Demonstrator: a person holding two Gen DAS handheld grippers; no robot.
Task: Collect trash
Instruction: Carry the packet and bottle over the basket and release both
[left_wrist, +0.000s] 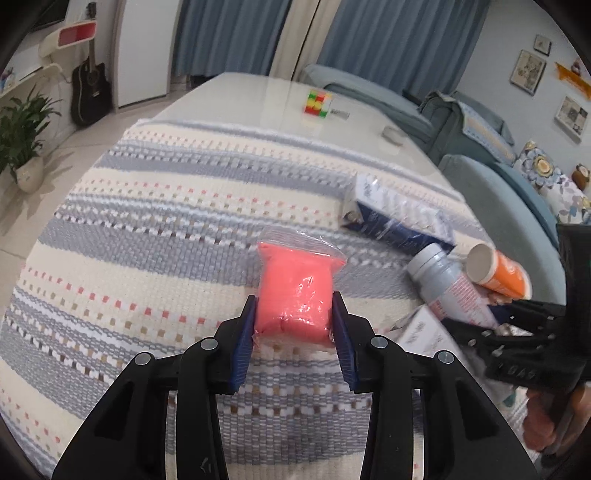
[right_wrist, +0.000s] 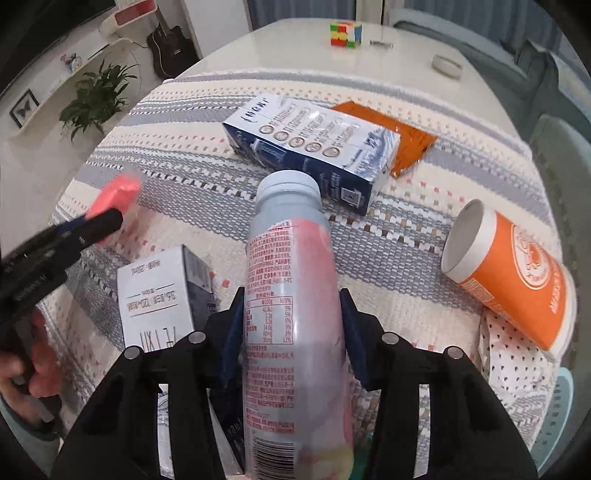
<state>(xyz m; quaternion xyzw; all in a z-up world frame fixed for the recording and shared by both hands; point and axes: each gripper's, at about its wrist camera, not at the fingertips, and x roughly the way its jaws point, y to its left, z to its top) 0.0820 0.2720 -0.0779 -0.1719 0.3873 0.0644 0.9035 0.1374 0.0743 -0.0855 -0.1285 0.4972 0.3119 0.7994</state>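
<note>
My left gripper (left_wrist: 294, 301) is shut on a pink packet in clear plastic (left_wrist: 295, 286), held just above the striped cloth (left_wrist: 147, 229). The packet also shows in the right wrist view (right_wrist: 116, 197). My right gripper (right_wrist: 291, 295) is shut on a grey drink bottle with a pink label (right_wrist: 291, 295), which points away from me. The bottle shows in the left wrist view (left_wrist: 448, 284) beside an orange paper cup (left_wrist: 498, 269).
On the cloth lie a blue-and-white milk carton (right_wrist: 314, 147), a second carton (right_wrist: 159, 291), an orange cup on its side (right_wrist: 513, 273) and an orange wrapper (right_wrist: 391, 133). A Rubik's cube (right_wrist: 345, 34) stands on the bare table beyond. Blue chairs stand to the right.
</note>
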